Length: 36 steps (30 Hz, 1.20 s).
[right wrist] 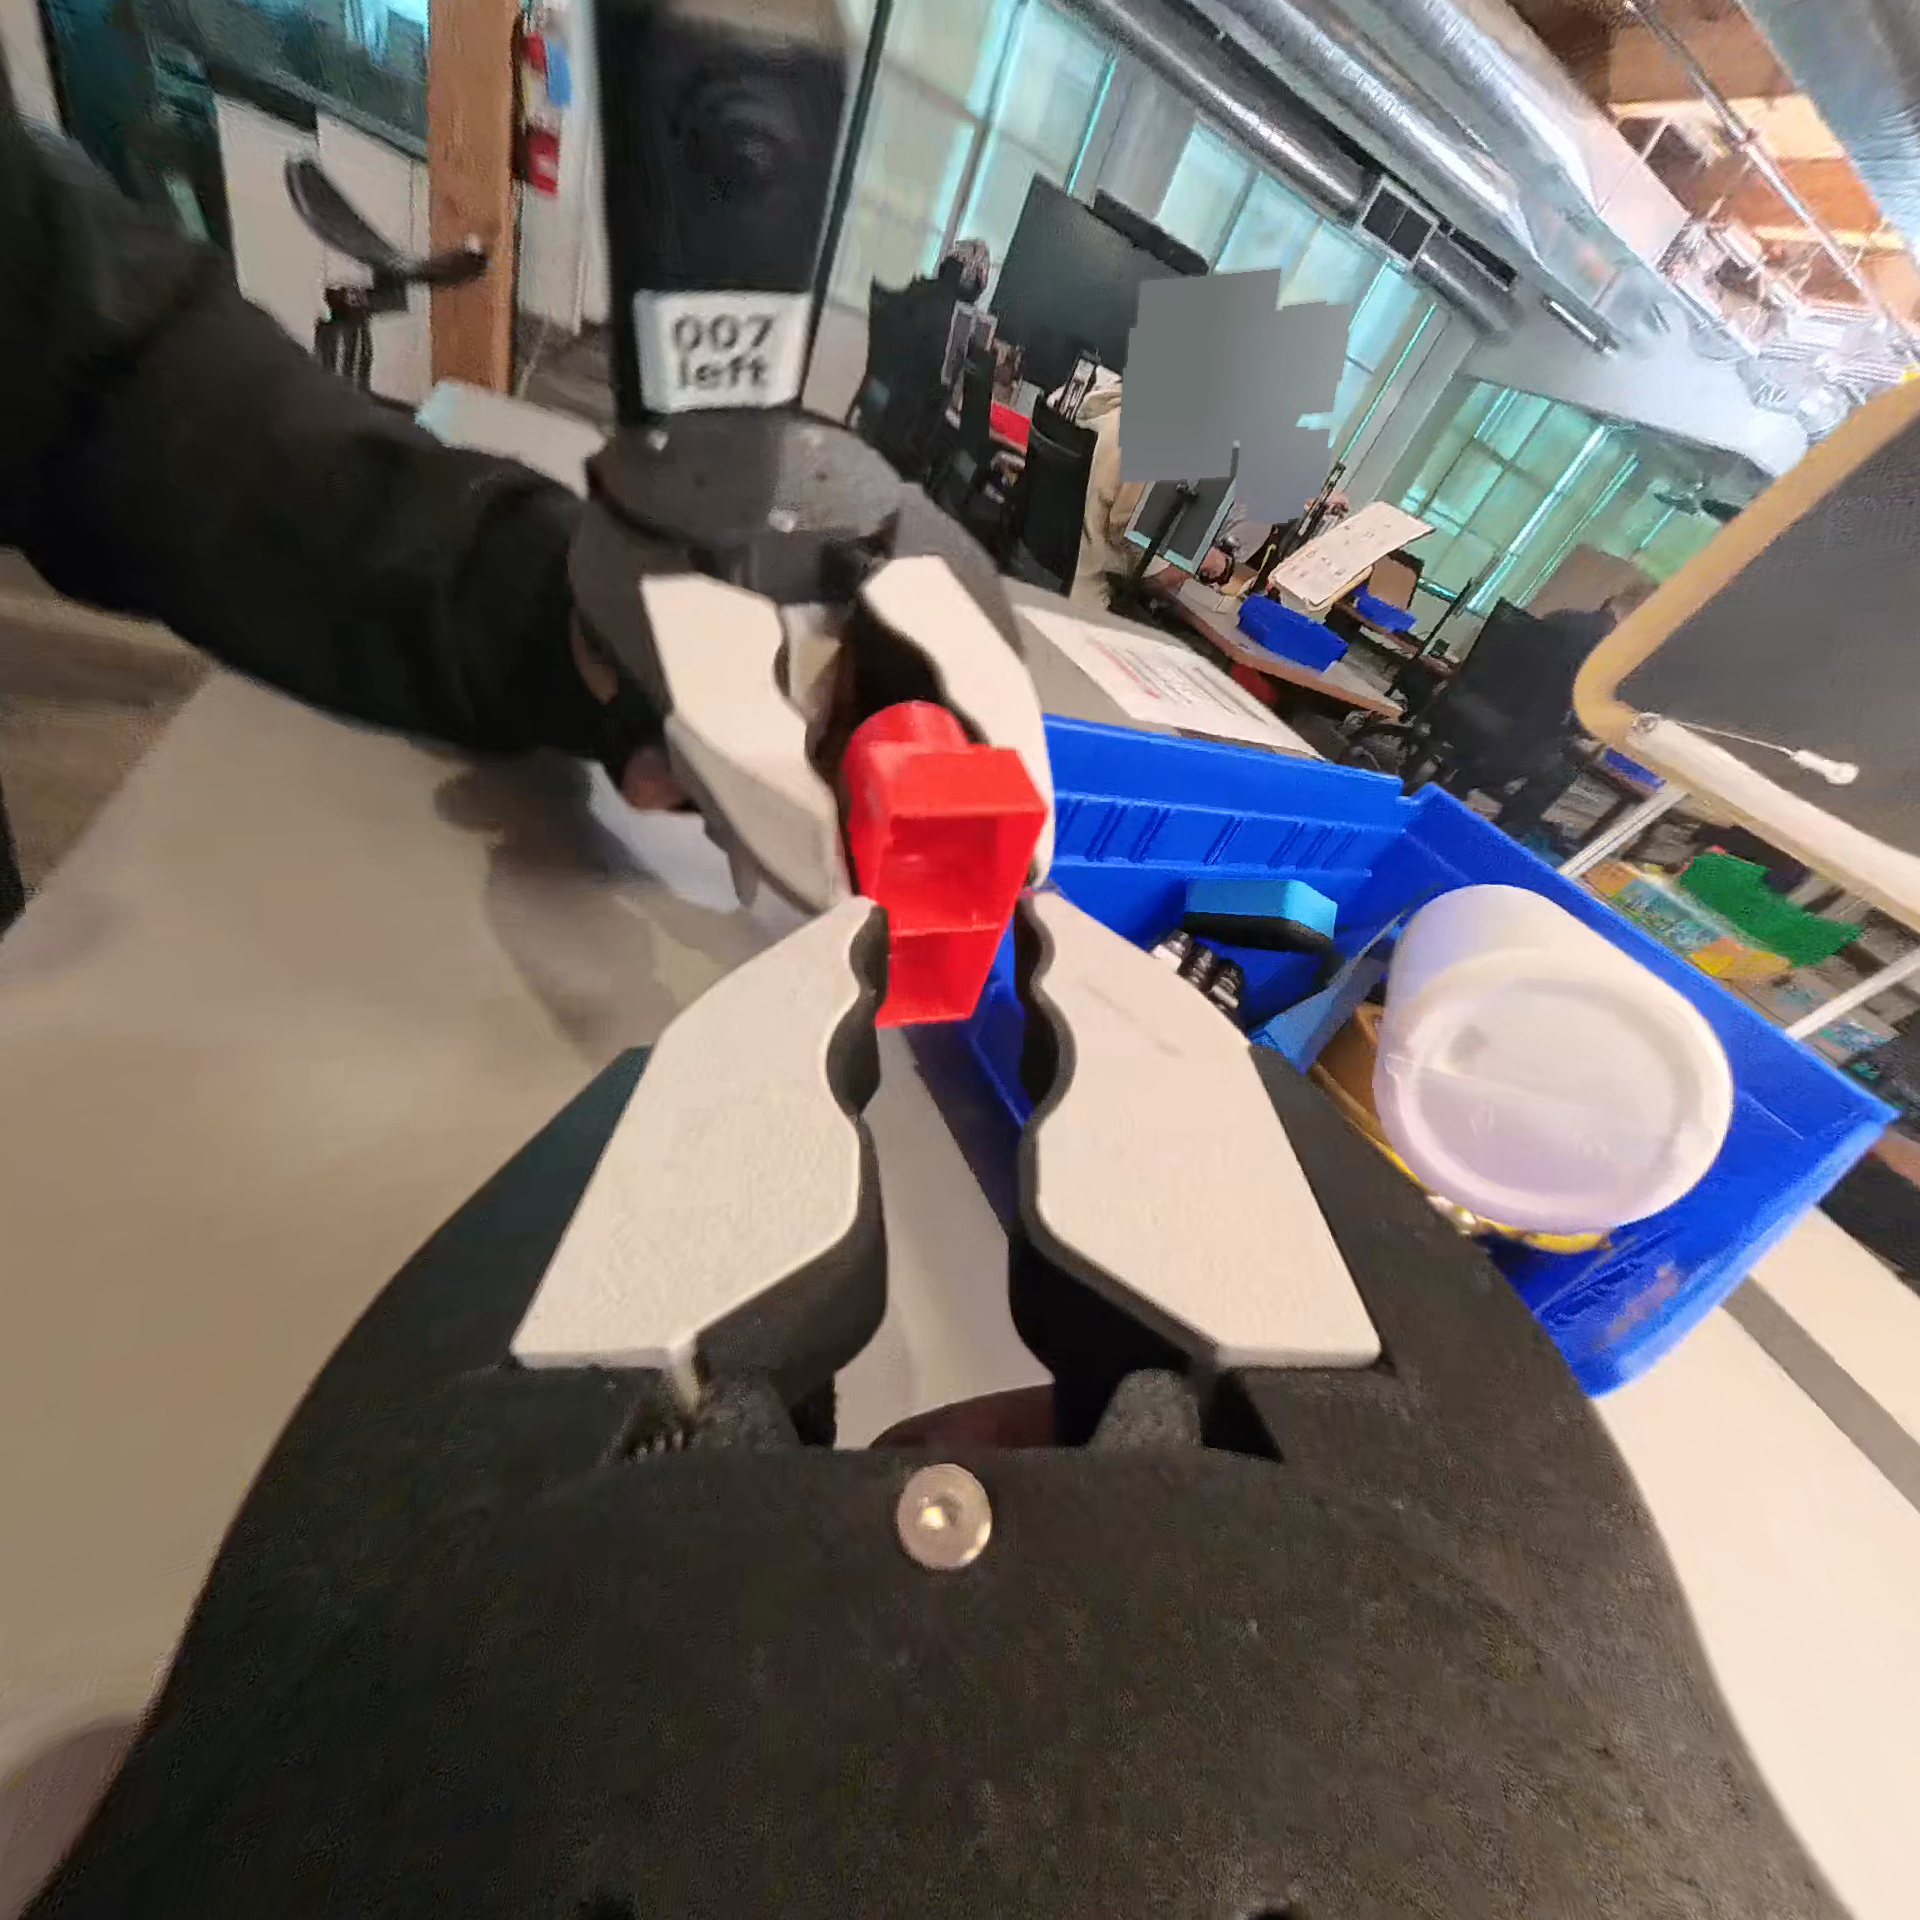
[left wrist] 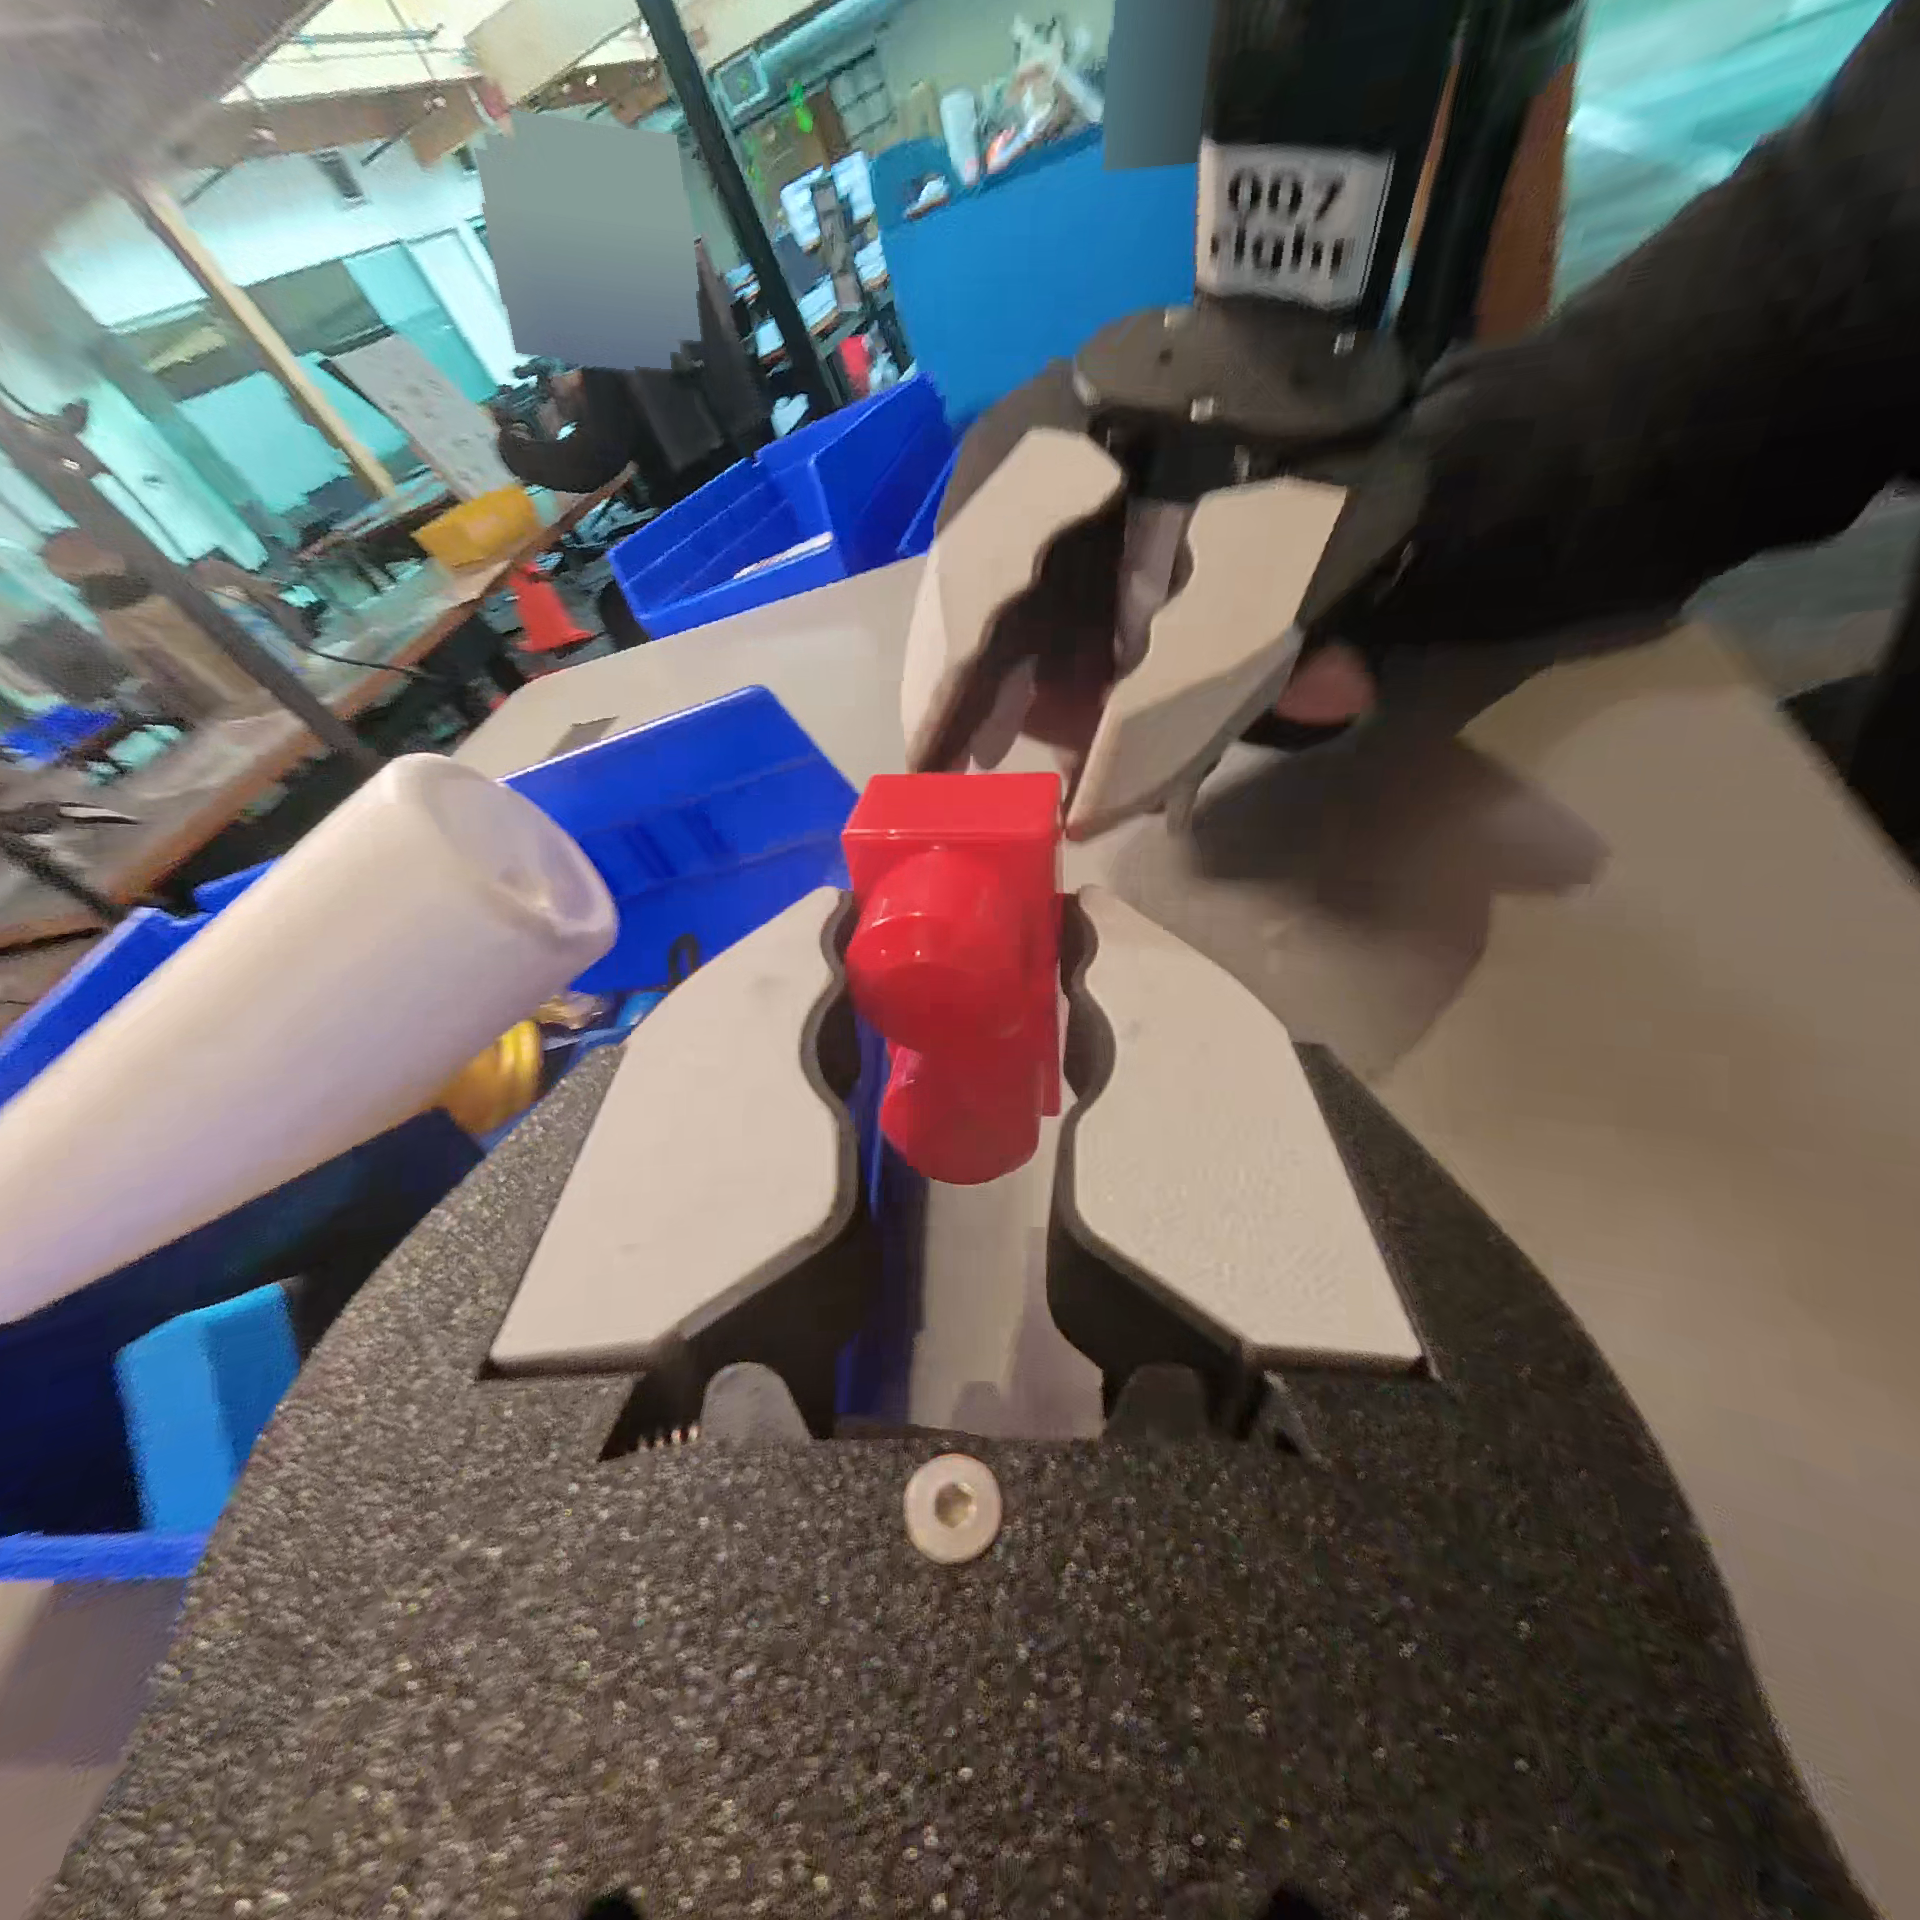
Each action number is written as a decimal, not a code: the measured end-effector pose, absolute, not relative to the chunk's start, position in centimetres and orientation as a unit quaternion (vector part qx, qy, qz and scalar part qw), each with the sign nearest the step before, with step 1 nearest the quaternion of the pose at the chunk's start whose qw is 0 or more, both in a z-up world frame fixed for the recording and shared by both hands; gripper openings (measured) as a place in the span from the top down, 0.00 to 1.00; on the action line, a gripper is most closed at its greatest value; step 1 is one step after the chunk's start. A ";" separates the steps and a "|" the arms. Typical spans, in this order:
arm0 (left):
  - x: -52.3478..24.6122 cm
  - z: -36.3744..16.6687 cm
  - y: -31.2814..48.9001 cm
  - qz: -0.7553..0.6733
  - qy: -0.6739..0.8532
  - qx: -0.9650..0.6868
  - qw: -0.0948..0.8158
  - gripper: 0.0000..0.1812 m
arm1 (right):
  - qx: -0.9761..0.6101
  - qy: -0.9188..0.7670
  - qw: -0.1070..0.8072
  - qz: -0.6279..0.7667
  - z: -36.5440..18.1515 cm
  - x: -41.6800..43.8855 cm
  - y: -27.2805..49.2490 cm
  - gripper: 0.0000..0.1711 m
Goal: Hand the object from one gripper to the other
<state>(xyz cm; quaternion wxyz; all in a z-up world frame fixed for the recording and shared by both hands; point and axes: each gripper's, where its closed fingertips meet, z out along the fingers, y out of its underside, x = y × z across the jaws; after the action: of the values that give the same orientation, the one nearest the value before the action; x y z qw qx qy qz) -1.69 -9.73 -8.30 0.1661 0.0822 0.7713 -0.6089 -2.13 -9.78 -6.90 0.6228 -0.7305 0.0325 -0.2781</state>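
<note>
A red plastic piece (left wrist: 951, 987), a square block with a round knob, is clamped between my left gripper's (left wrist: 956, 904) grey fingers above the table. My right gripper (left wrist: 1008, 790) comes in from the far side, its tips at the block's far end. In the right wrist view the red piece (right wrist: 935, 862) sticks out of the left gripper (right wrist: 935, 831). Its lower end lies between the tips of my right gripper (right wrist: 951, 914). The right jaws stand wider than the piece, with a gap on its right side. A gloved hand (left wrist: 1558, 499) holds the right gripper.
A blue bin (left wrist: 707, 821) (right wrist: 1226, 821) stands just beside the grippers. It holds a white cylindrical container (left wrist: 312, 997) (right wrist: 1548, 1060), a teal sponge (right wrist: 1257, 904) and small items. The grey table (left wrist: 1558, 1039) (right wrist: 260, 1039) lies below. More blue bins (left wrist: 790, 520) stand behind. The grippers are tip to tip, or close to it.
</note>
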 end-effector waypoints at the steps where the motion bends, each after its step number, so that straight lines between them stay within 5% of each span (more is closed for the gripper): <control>1: -1.5 -8.6 -9.7 -0.594 0.776 0.091 0.191 0.80 | -0.727 0.031 0.627 -0.279 -6.6 -2.2 -9.9 0.86; 11: -2.7 -10.9 -10.3 -0.521 0.791 0.184 0.265 0.80 | -0.765 -0.020 0.577 -0.284 -8.6 -3.1 -9.0 0.75; 17: -2.8 -11.1 -10.3 -0.522 0.790 0.187 0.262 0.80 | -0.774 -0.040 0.557 -0.298 -9.2 -3.3 -8.8 0.80; 22: -2.3 -9.4 -10.2 -0.588 0.781 0.106 0.179 0.63 | -0.723 -0.006 0.610 -0.324 -6.6 -2.5 -9.4 0.80; 26: -2.1 -7.8 -10.0 -0.643 0.758 0.048 0.095 0.59 | -0.657 0.024 0.707 -0.261 -3.4 -3.2 -10.4 0.80; 31: -3.6 -6.6 -10.3 -0.697 0.717 0.025 0.007 0.70 | -0.629 0.036 0.749 -0.207 -2.8 -4.0 -10.2 0.80; 36: -2.4 -7.1 -9.9 -0.672 0.737 0.035 0.067 0.77 | -0.657 0.044 0.721 -0.217 -4.0 -3.3 -9.9 0.80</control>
<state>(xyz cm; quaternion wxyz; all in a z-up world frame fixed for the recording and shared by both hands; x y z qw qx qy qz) -2.43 -9.91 -7.13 0.0670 0.0351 0.7371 -0.6715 -3.28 -9.89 -4.04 0.7207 -0.6570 0.0443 -0.2168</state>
